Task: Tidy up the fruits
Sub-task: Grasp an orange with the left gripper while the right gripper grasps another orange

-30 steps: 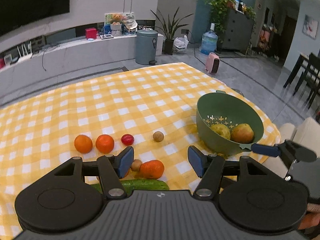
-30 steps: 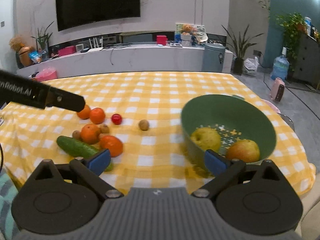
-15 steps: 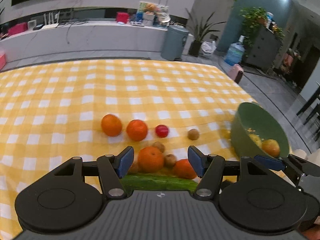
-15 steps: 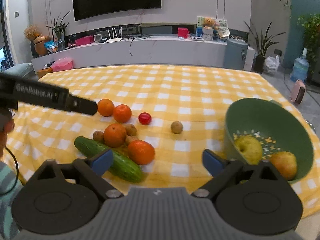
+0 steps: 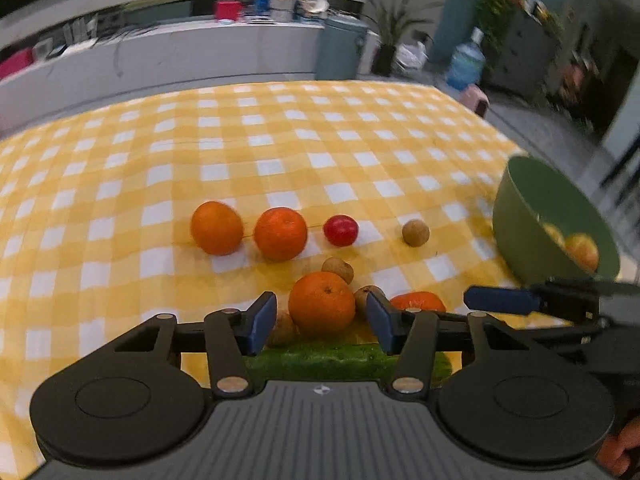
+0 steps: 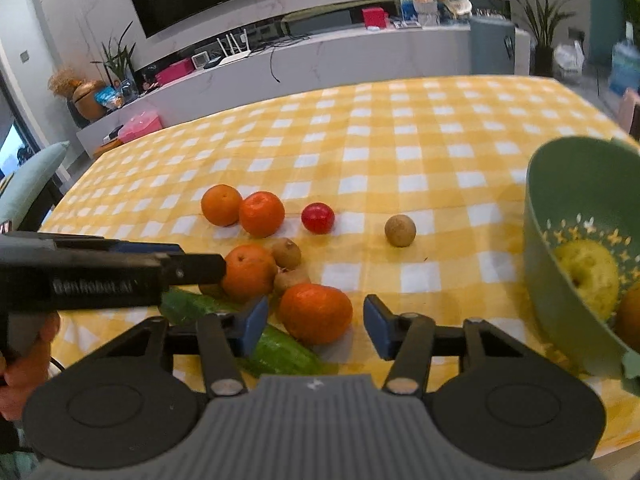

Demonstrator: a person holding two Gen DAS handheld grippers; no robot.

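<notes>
Cucumber [image 6: 280, 350] lies flat, seemingly angled across open fingers [image 6: 252, 326].

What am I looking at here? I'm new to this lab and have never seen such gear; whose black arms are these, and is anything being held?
There is no robot. A person holds a two-fingered tool in each hand, and each picture comes from a camera on one tool, looking forward along its blue-tipped fingers. One view shows the left tool, the other the right tool; each tool also shows in the other's picture. Both are open and hold nothing.

On the yellow checked tablecloth lie four oranges, a small red fruit, several small brown fruits and a cucumber. The left tool frames one orange; the right frames another. At the right stands a green bowl holding a yellow apple and another fruit.
</notes>
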